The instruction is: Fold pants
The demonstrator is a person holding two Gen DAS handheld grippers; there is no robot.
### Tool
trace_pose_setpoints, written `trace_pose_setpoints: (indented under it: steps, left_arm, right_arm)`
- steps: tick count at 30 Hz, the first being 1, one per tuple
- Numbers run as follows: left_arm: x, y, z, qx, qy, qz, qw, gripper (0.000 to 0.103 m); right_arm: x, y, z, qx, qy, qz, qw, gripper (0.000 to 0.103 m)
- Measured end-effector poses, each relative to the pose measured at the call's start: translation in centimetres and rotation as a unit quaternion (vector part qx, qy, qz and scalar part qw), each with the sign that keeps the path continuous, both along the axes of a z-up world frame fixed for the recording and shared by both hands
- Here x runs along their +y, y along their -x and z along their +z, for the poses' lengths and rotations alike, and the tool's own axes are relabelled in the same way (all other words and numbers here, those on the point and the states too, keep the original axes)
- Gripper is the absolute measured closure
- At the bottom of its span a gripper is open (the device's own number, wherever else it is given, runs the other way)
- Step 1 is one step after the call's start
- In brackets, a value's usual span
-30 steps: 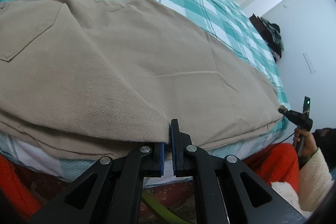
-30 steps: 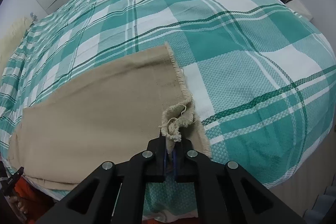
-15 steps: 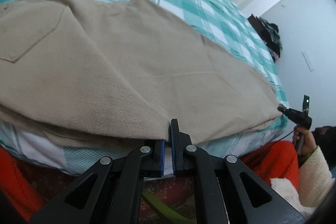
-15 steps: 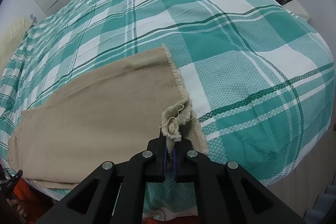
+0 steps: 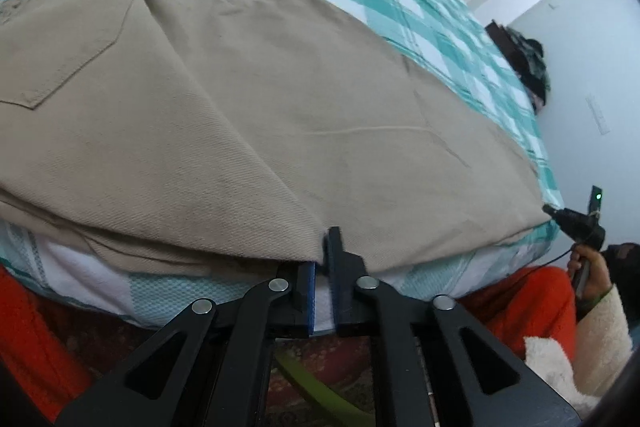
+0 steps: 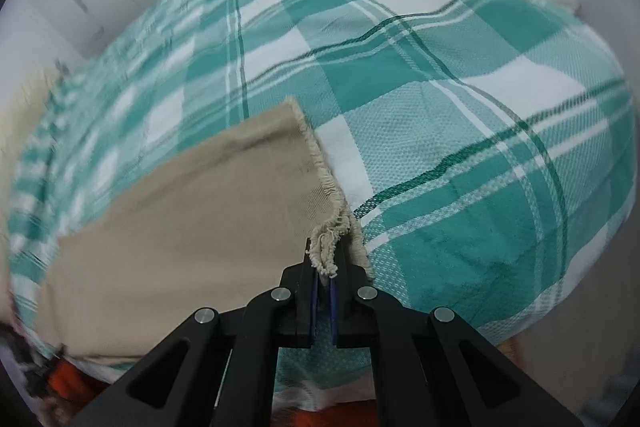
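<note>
We keep the right gripper (image 6: 323,269) clamped on the frayed hem at lower centre, holding the pants (image 5: 248,115) stretched flat across the bed (image 6: 460,131), while the left gripper (image 5: 322,259) has just parted its jaws slightly at their near edge.

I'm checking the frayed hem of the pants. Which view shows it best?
The right wrist view: the frayed hem runs down to the right gripper, which pinches its corner. The left wrist view shows only that end's far corner, no fraying discernible.
</note>
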State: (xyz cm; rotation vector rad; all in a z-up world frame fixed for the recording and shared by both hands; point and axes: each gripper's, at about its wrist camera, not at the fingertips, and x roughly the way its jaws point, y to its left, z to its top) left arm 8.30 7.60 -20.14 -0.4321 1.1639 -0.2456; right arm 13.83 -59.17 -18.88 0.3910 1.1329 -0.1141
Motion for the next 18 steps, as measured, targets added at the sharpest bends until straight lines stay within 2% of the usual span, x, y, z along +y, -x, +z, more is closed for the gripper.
trace_pose_setpoints:
  steps: [1,2,3,4,5,6,7,8,10,13,15,18]
  left_arm:
    - [-0.1,0.1,0.2,0.000,-0.006,-0.003,1.0000,0.092]
    - [-0.3,0.3,0.5,0.001,-0.018,-0.005,0.9998,0.080]
    - [-0.5,0.6,1.1,0.000,-0.031,-0.009,0.9995,0.058]
    - [-0.5,1.0,1.5,-0.002,-0.041,-0.010,0.9991,0.044]
    - [-0.5,1.5,2.1,-0.006,-0.053,-0.009,0.9985,0.025]
    - [-0.4,2.5,3.0,-0.014,-0.061,-0.008,0.9980,0.021]
    - [-0.3,3.0,3.3,-0.017,-0.062,-0.011,0.9979,0.021]
    - [-0.4,3.7,3.7,-0.017,-0.066,-0.015,0.9976,0.021]
    - [-0.1,5.0,4.7,-0.027,-0.077,-0.011,0.9966,0.021]
    - [0.3,5.6,6.8,-0.066,-0.101,0.010,0.9927,0.021]
    - [0.6,4.9,8.2,-0.100,-0.109,0.026,0.9887,0.020]
    - [0.8,2.8,8.5,-0.109,-0.108,0.029,0.9878,0.018]
  right_arm:
    - [0.3,-0.2,-0.1,0.007,0.010,0.002,1.000,0.100]
    - [0.3,-0.2,-0.1,0.007,0.014,0.004,1.000,0.095]
    - [0.4,-0.2,0.1,0.004,0.015,0.007,1.000,0.092]
    - [0.4,-0.1,0.3,0.000,0.014,0.009,1.000,0.081]
    - [0.5,0.3,0.7,-0.008,0.008,0.015,1.000,0.063]
    - [0.5,0.7,1.1,-0.017,0.006,0.018,1.000,0.054]
    - [0.6,1.2,1.6,-0.025,0.013,0.016,0.999,0.037]
    - [0.6,2.1,2.4,-0.037,0.040,0.006,0.998,0.032]
    - [0.5,3.2,3.6,-0.058,0.081,-0.008,0.995,0.032]
    - [0.8,4.5,6.0,-0.102,0.147,-0.025,0.984,0.032]
    - [1.7,4.3,7.2,-0.132,0.150,-0.006,0.980,0.032]
    - [3.4,2.5,7.5,-0.146,0.119,0.051,0.981,0.032]
